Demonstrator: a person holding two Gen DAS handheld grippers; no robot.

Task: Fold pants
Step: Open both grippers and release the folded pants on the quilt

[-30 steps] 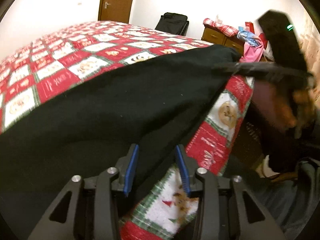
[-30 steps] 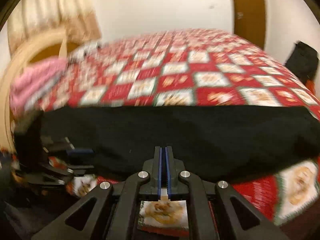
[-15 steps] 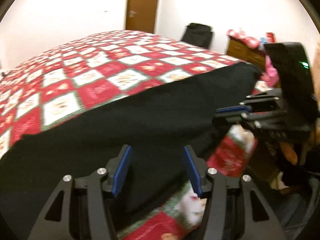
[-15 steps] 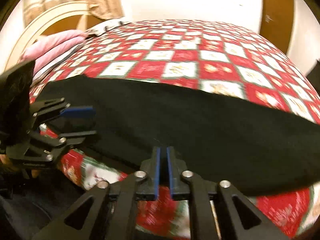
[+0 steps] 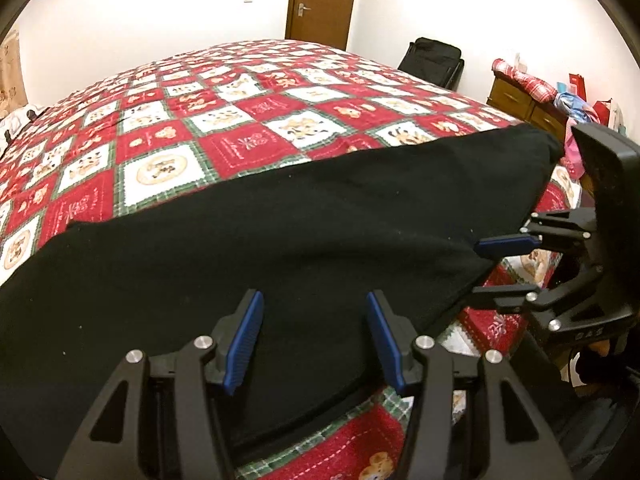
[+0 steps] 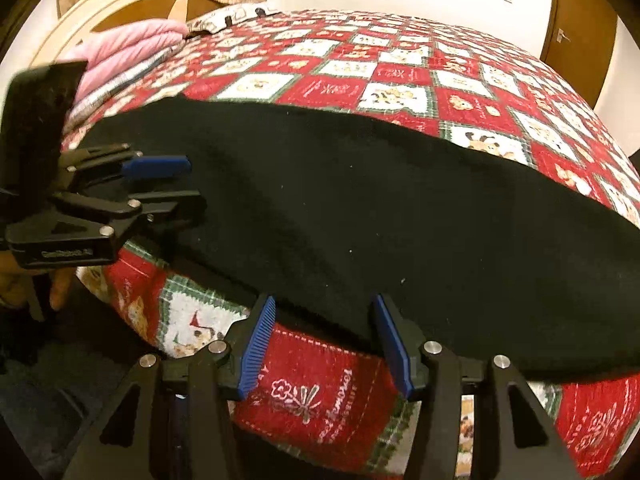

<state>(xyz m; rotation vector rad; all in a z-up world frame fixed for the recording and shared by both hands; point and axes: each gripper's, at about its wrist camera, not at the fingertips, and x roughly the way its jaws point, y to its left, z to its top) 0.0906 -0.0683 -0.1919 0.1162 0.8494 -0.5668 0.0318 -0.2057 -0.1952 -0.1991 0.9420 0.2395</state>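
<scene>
Black pants (image 5: pixel 304 216) lie stretched flat along the near edge of the bed, also seen in the right wrist view as a long dark band (image 6: pixel 360 200). My left gripper (image 5: pixel 314 320) hovers over the cloth near its near edge, open, pads clear of the fabric. My right gripper (image 6: pixel 326 320) sits at the pants' near edge over the quilt's side. Its jaws are opening, the hem shows at the tips and the pads do not press it. Each gripper shows in the other's view: the right gripper (image 5: pixel 478 270) at one end of the pants, the left gripper (image 6: pixel 194 182) at the other.
A red, white and green patchwork quilt (image 5: pixel 224 120) covers the bed. Pink bedding (image 6: pixel 120 52) and a curved headboard (image 6: pixel 116 0) are at one end. A black suitcase (image 5: pixel 434 60), a wooden dresser (image 5: pixel 516 100) piled with clothes and a brown door (image 5: pixel 324 0) stand beyond.
The right gripper went from shut at the pants' near edge to open, and sank toward the bed's side. The left gripper's jaws widened, and it drew back from the cloth's end.
</scene>
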